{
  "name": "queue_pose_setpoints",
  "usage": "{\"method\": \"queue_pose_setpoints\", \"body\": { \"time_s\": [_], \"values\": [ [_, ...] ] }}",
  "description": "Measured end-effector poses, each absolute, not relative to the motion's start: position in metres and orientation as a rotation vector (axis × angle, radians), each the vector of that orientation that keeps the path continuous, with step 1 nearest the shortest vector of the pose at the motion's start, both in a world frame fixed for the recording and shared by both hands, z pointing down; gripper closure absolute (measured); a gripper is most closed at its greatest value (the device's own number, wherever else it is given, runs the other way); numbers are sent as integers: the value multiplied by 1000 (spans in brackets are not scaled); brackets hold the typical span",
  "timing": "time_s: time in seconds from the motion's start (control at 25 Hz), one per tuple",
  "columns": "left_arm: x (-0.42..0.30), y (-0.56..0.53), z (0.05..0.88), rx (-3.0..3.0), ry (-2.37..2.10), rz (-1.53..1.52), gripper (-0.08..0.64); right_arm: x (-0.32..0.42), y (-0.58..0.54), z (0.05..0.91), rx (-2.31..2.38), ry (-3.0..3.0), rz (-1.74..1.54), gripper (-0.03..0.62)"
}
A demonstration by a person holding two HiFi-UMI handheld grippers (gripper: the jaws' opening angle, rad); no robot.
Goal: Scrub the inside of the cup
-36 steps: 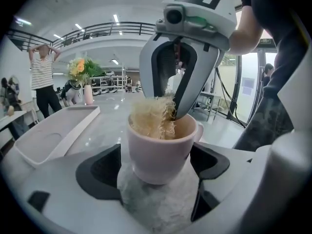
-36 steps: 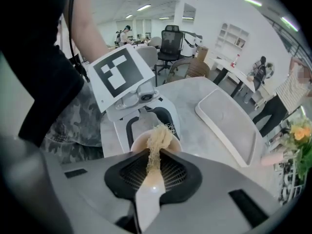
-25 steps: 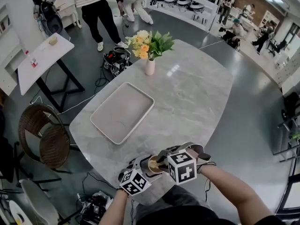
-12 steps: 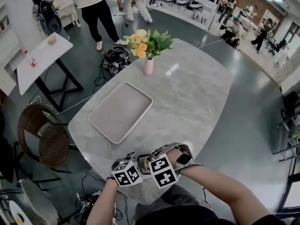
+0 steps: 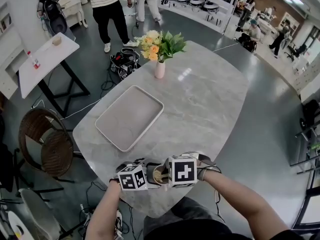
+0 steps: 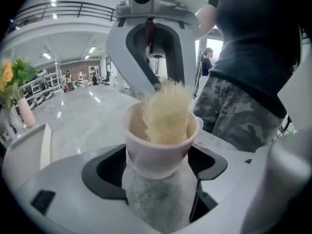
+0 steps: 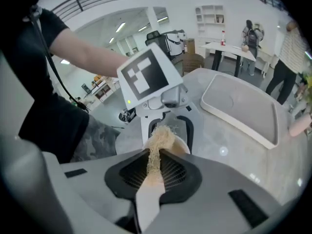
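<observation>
Pinching the pale cup [image 6: 158,150] by its sides, the left gripper [image 6: 158,173] hides the cup's base. The right gripper [image 7: 154,175] is pressed onto the brush [image 7: 156,147] handle, with the tan bristles down inside the cup. From the head view both meet at the table's [image 5: 200,104] 6 o'clock edge, forearms cut off by the frame. Black-and-white marker squares cover most of the cup.

Smooth cup [image 6: 158,150], coarse fibrous scrubber [image 6: 165,113]

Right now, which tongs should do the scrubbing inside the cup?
Right. The right tongs grip the brush, whose bristles already sit inside the cup; the left tongs are busy holding the cup.
</observation>
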State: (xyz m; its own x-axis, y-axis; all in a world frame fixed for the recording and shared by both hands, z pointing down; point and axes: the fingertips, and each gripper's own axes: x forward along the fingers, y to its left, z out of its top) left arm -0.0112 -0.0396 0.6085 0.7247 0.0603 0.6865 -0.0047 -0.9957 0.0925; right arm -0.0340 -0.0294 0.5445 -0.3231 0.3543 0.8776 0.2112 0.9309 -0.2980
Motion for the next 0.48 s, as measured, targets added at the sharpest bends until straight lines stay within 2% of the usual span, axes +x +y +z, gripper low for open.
{"method": "queue_pose_setpoints", "body": {
  "time_s": [0.24,0.48],
  "values": [
    [-17,-42,610,2780,3,1144,153,-33,-48,537,-357,-1913,61,529],
    [-51,-48,599,2659,-429,921,152,-37,-46,551,-313,-1896,0,529]
  ]
}}
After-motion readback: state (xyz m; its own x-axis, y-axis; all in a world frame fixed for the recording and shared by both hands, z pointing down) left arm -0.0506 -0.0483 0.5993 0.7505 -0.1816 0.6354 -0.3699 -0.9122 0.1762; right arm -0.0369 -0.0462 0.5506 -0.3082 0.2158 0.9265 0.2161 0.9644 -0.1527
